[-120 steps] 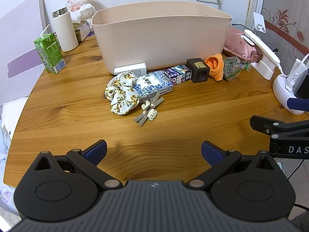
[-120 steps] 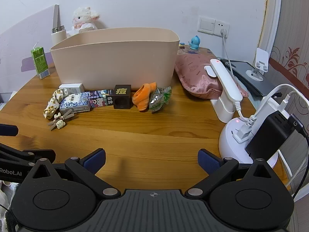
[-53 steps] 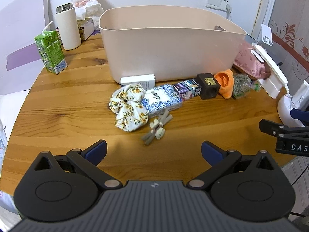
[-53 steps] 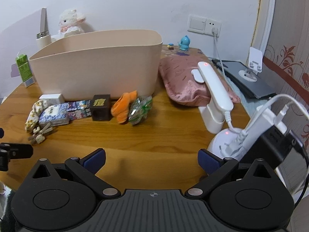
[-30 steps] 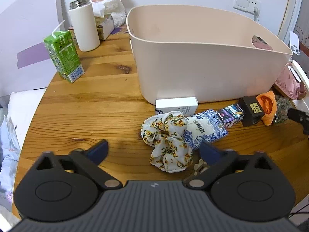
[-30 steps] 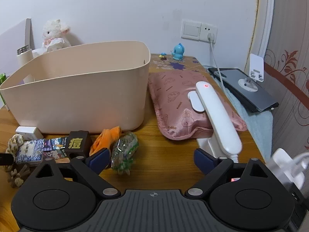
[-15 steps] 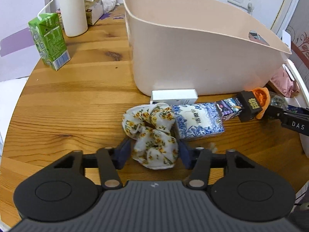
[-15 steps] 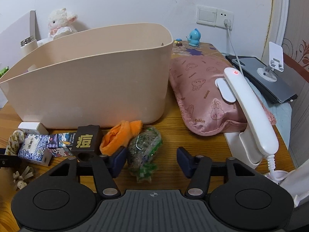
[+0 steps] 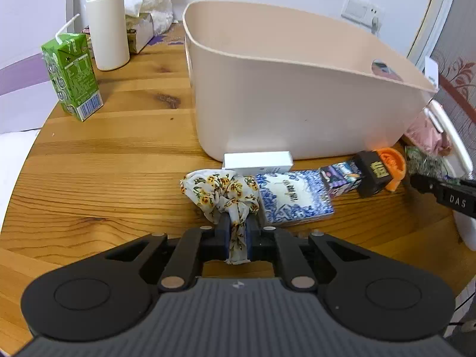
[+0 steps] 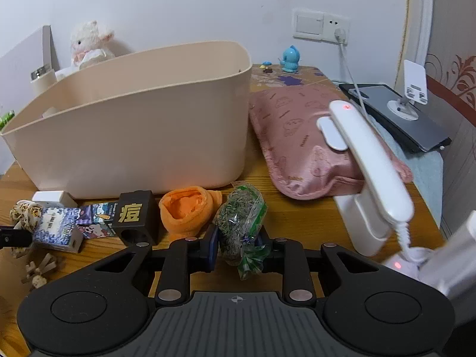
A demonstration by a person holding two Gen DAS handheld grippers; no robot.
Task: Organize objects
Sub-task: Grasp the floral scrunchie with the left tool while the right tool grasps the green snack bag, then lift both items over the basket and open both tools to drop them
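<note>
Meanwhile left gripper pinches floral scrunchie, right gripper pinches herb packet, beige bin behind.

Lying in a row along the near wall of the beige bin, mid-frame in both views. Floral scrunchie bunching at the row's left end, one fold being pinched low in the frame. White box resting against the bin wall. Blue-patterned tissue pack lying flat, touching the scrunchie. Cartoon-printed box leaning on the black cube. Orange cloth slumping beside it. Clear packet of green bits standing tilted, being squeezed lower centre.
</note>
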